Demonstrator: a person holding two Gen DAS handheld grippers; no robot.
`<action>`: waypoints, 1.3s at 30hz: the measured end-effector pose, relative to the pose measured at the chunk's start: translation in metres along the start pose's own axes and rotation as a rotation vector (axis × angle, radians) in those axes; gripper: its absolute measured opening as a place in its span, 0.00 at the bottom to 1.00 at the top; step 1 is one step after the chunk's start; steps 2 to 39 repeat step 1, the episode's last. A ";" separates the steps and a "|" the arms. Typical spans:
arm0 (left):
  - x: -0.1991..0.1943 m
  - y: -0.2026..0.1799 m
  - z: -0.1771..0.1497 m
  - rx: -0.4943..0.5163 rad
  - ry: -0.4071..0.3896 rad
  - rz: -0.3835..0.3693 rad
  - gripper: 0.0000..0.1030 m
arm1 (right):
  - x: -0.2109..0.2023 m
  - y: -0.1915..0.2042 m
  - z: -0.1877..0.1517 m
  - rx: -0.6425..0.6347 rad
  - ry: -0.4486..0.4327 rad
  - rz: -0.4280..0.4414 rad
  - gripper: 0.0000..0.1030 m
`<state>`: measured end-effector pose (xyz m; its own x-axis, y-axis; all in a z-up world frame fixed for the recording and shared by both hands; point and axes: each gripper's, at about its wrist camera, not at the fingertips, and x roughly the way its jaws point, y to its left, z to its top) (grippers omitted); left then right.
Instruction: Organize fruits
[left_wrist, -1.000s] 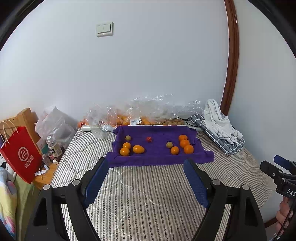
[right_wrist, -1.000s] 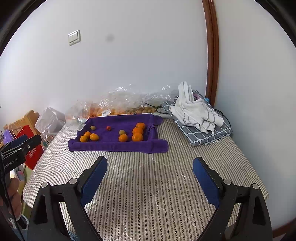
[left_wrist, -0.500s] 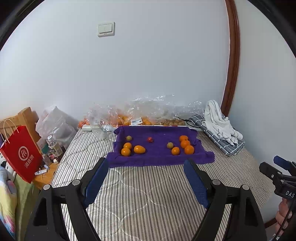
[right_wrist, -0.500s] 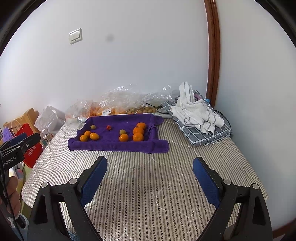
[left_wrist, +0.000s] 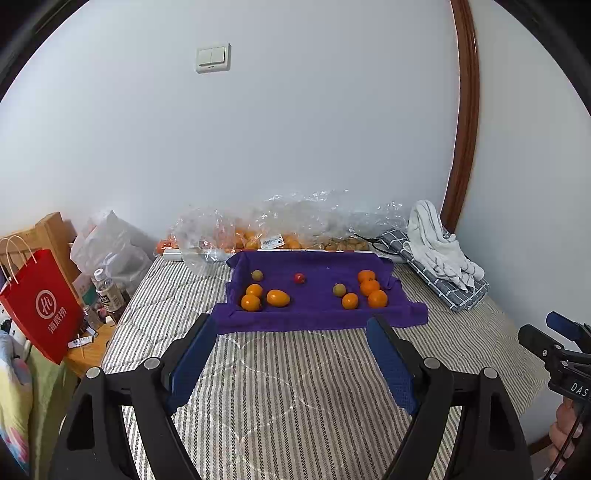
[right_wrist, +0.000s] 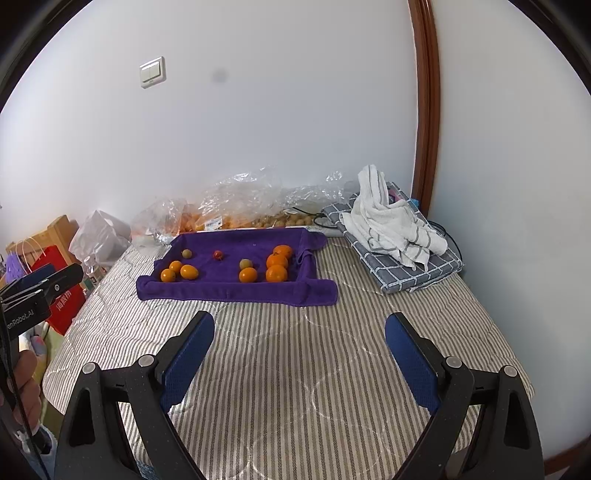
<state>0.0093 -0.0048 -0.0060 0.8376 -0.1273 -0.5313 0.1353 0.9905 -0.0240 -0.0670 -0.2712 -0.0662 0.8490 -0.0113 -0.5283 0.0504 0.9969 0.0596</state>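
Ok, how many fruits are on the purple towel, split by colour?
Orange fruits: 7
Green fruits: 2
Red fruit: 1
Total on the purple towel: 10

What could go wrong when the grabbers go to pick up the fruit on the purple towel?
The oranges on the right sit bunched together, so grabbing one may knock its neighbours and send them rolling. The tiny red fruit is small and might slip from wide pads or get squashed. The purple towel lies loose on the soft striped bed, so a low finger could snag it and drag everything. Both the left gripper and right gripper are open and empty.
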 end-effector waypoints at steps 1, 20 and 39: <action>0.000 0.000 0.000 -0.002 0.000 0.001 0.80 | 0.001 0.000 0.000 -0.001 0.001 0.000 0.90; 0.000 0.000 0.000 -0.002 0.000 0.001 0.80 | 0.001 0.000 0.000 -0.001 0.001 0.000 0.90; 0.000 0.000 0.000 -0.002 0.000 0.001 0.80 | 0.001 0.000 0.000 -0.001 0.001 0.000 0.90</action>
